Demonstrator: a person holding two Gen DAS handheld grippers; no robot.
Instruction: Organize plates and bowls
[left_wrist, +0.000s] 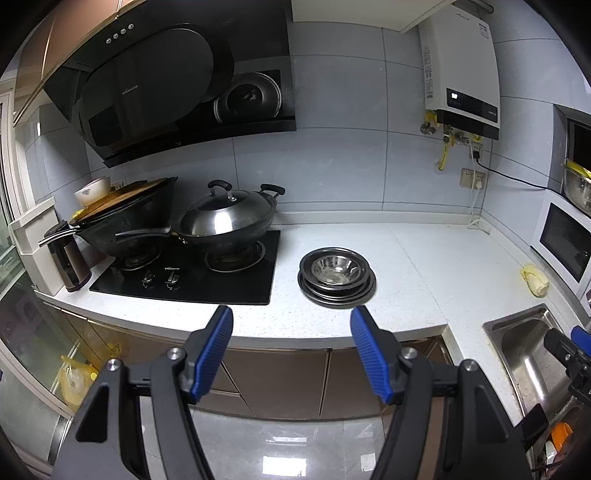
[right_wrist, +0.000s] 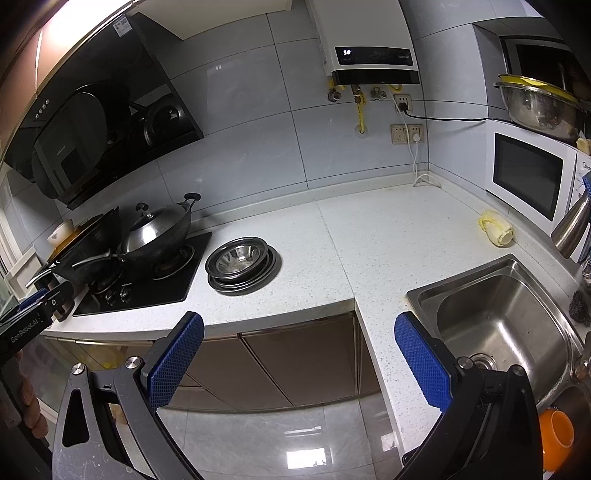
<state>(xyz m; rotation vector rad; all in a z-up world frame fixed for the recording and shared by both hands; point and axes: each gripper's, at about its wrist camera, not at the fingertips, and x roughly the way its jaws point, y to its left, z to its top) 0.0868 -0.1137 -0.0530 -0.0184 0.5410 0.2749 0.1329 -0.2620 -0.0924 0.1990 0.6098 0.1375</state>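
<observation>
Steel bowl (left_wrist: 335, 268) nested — plates (left_wrist: 337, 291) half-hidden.

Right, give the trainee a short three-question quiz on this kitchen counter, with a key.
1. True or false: the stack of steel plates and bowls sits in the sink.
2. Multiple choice: what lies directly beside the stack on the counter? A) the stove B) the microwave C) the kettle
3. Fill in: the left gripper and the right gripper both have their jaws ____, holding nothing.

Key
1. False: it stands on the counter, between stove and sink.
2. A
3. open
</observation>
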